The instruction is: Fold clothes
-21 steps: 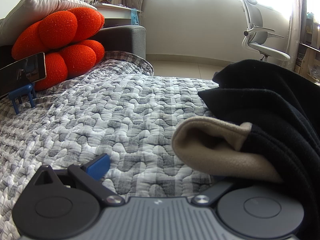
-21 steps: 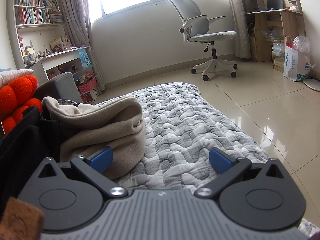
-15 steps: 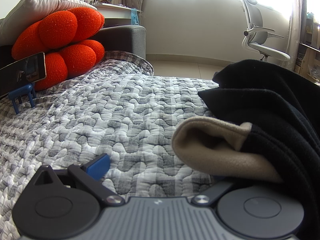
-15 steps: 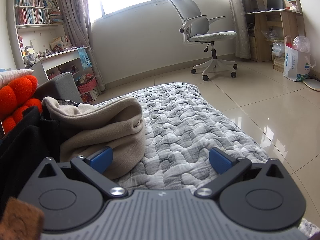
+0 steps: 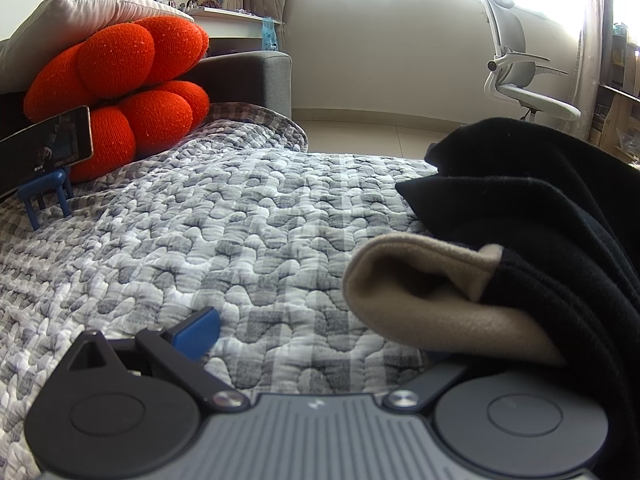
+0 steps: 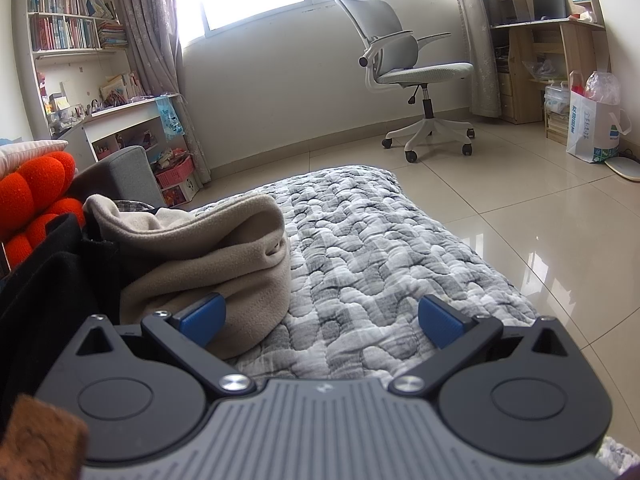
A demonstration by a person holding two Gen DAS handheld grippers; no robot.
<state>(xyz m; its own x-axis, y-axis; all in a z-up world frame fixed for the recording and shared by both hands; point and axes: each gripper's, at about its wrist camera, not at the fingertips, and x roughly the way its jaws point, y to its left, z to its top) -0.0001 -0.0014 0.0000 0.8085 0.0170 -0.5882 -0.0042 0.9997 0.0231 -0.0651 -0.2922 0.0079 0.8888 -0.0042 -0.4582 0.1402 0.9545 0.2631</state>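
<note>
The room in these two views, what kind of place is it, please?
Most likely a bedroom or study in a home. A quilted grey blanket covers a low bed or couch, a white office chair stands on the tiled floor, and a bookshelf full of books fills one wall.

Little writing can be read. On the white paper bag (image 6: pixel 593 128) standing on the floor at the far right of the right wrist view, blue characters are printed down its side and a blue-green logo is seen lower down, but neither can be made out. On the phone (image 5: pixel 44 144) propped at the far left of the left wrist view, a small line of pale text is shown at the screen's lower edge, too small to read. Book spines on the shelves (image 6: pixel 64 20) at the far left are blurred, and no titles can be read.
</note>
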